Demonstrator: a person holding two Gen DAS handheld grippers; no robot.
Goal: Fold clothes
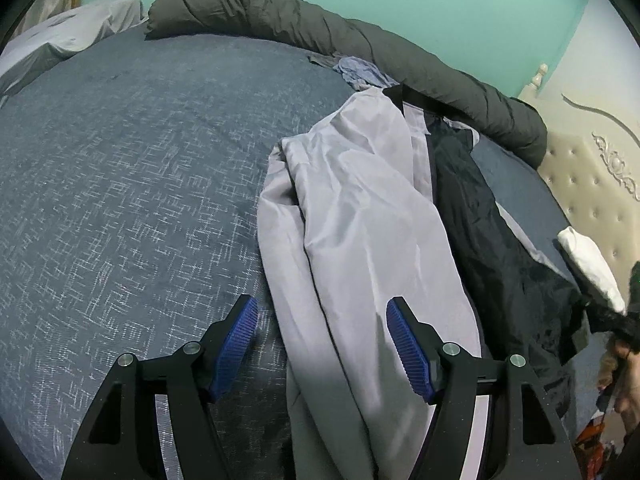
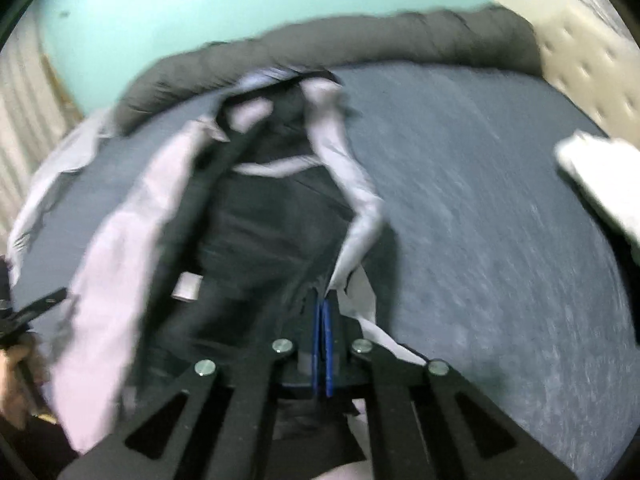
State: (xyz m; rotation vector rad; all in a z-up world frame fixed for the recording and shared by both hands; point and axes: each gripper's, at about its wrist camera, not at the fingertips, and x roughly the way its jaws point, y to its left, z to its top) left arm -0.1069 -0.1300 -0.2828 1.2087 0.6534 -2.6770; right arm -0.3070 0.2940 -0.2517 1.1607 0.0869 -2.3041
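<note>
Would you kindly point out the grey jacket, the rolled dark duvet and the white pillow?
grey jacket (image 1: 360,208): left wrist view, on its light grey panel.
rolled dark duvet (image 1: 256,8): left wrist view, on its thick left end.
white pillow (image 2: 596,176): right wrist view, on its top face.

left gripper (image 1: 322,326): jaws spread wide, blue ribbed pads (image 1: 236,346) facing each other, nothing between them, held low and pointing forward | right gripper (image 2: 324,310): jaws pressed together, blue pads touching, cloth pinched at the tips; view blurred | hand (image 1: 624,376): partly seen at frame edge
</note>
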